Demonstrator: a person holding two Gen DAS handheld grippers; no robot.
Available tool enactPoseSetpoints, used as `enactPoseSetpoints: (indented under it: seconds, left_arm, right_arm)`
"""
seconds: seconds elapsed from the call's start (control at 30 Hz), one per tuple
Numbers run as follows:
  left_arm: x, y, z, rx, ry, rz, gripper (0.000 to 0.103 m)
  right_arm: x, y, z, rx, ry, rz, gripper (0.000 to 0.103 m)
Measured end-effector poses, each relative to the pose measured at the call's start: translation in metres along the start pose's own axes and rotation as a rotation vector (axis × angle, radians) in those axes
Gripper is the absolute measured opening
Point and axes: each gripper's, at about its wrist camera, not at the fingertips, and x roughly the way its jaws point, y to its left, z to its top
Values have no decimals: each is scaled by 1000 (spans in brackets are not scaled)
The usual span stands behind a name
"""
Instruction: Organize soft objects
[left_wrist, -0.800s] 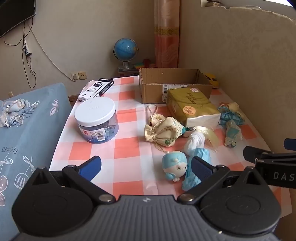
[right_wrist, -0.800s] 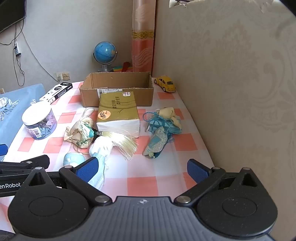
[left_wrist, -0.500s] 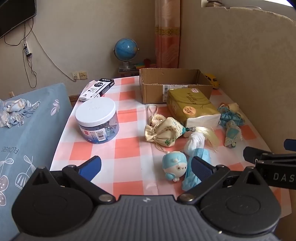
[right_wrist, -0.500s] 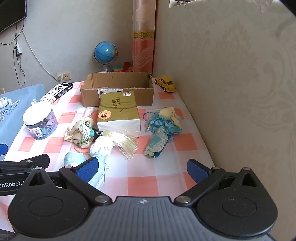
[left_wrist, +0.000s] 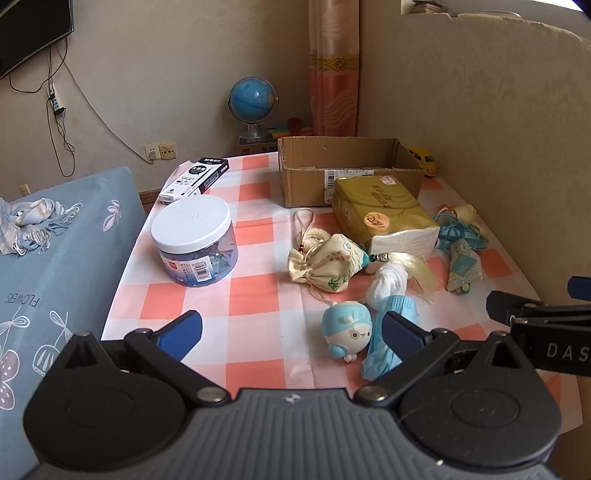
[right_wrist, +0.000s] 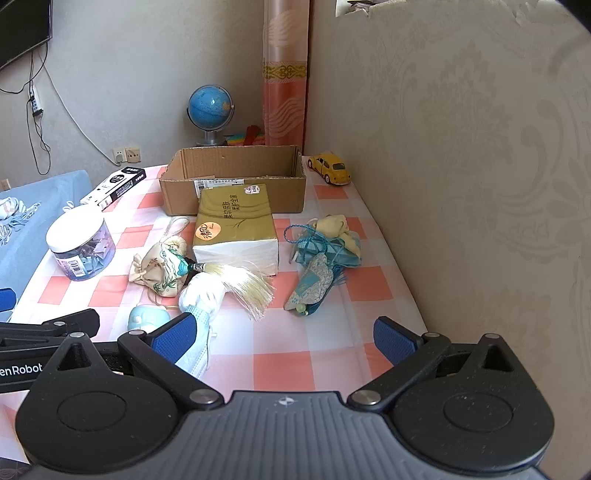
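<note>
While both the left gripper (left_wrist: 290, 330) and right gripper (right_wrist: 284, 334) hover wide and empty, the soft pouches (left_wrist: 327, 264) lie mid-table before the cardboard box (right_wrist: 236, 192); they look light and squashy, best pinched across the belly.

Soft toys (left_wrist: 346, 329) before cardboard box (left_wrist: 351, 170)

Both tools (left_wrist: 291, 328) (right_wrist: 284, 330) wide open, empty.
</note>
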Motion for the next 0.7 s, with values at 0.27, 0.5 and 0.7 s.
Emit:
enactPoseSetpoints:
  seconds: [0.27, 0.5, 0.7]
  left_arm:
    - [-1, 0, 0, 2, -1, 0, 103]
    - [-2, 2, 0, 0, -4, 2, 103]
    - [-2, 2, 0, 2, -5, 3, 103]
  right_arm:
    - [0, 0, 0, 1, 0, 1, 103]
    - [0, -1, 0, 0, -2, 0, 103]
    - [-1, -1, 0, 1, -3, -1, 103]
